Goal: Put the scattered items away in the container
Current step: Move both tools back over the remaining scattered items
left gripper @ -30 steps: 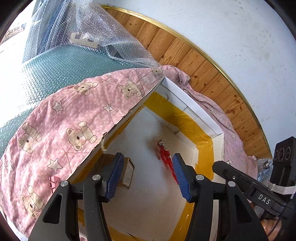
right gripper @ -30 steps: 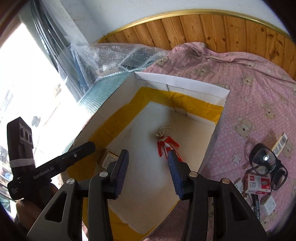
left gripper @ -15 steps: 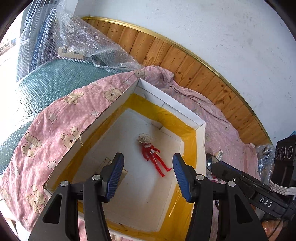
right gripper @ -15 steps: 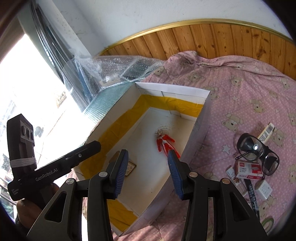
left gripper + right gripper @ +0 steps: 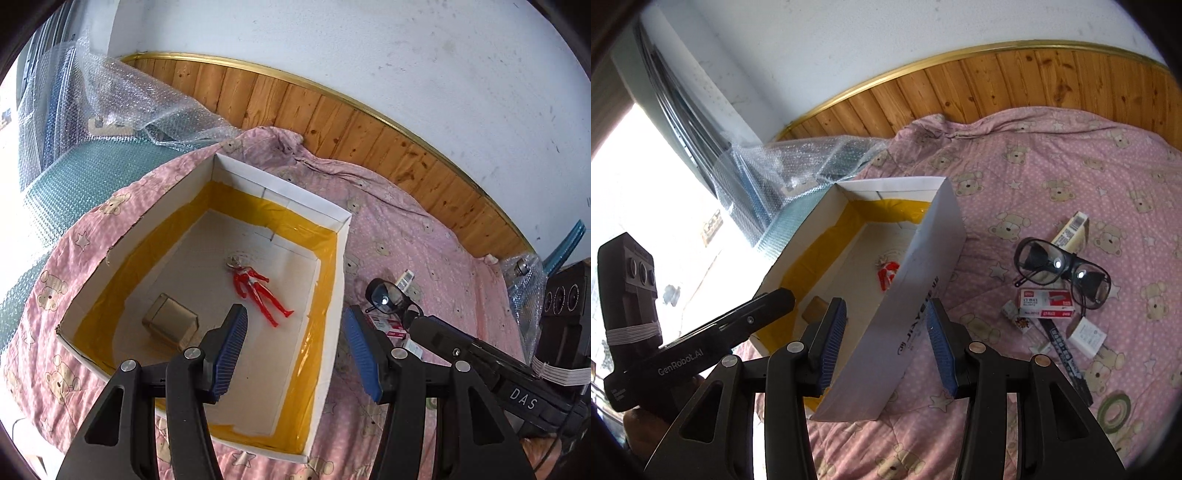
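A pink quilt (image 5: 1052, 177) carries the box (image 5: 341, 258), below and ahead of both empty, spread claws: left (image 5: 295, 343), right (image 5: 886, 338). Inside lie a red figure (image 5: 258, 291) and carton (image 5: 170, 319). Right of the right claw: glasses (image 5: 1060, 269), staples (image 5: 1046, 303).

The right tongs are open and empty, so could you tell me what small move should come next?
Probably swing the right tongs rightward toward the glasses on the blanket; they hang over the box wall, while the glasses lie outside it.
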`<state>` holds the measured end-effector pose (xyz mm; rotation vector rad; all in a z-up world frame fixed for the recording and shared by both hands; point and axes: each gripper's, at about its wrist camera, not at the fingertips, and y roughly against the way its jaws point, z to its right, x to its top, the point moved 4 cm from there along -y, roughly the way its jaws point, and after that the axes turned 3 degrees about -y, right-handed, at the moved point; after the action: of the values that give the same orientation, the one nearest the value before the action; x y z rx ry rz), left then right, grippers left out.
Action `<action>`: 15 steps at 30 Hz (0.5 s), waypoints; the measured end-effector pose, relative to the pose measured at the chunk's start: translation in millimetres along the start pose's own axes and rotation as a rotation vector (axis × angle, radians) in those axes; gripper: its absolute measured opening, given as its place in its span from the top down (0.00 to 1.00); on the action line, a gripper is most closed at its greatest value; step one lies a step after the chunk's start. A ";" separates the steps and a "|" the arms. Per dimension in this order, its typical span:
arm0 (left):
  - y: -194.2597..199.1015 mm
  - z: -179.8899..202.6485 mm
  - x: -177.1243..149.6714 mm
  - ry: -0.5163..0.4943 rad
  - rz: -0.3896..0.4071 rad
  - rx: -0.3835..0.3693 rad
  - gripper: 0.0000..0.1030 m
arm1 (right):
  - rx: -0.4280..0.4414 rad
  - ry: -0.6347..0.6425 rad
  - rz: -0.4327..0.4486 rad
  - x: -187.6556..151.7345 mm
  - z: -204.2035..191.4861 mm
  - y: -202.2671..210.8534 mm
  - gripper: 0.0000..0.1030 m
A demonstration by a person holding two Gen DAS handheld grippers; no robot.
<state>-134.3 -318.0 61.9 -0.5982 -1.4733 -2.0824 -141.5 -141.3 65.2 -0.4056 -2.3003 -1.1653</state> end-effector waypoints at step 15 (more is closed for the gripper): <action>-36.1 80.8 -40.5 -0.121 -0.110 -0.043 0.44 | -0.044 -0.177 0.041 -42.5 90.3 45.5 0.53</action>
<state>-121.4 -225.1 36.1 -0.6841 -1.5636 -2.2017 -113.5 -42.7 26.2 -0.5907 -2.4071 -1.2044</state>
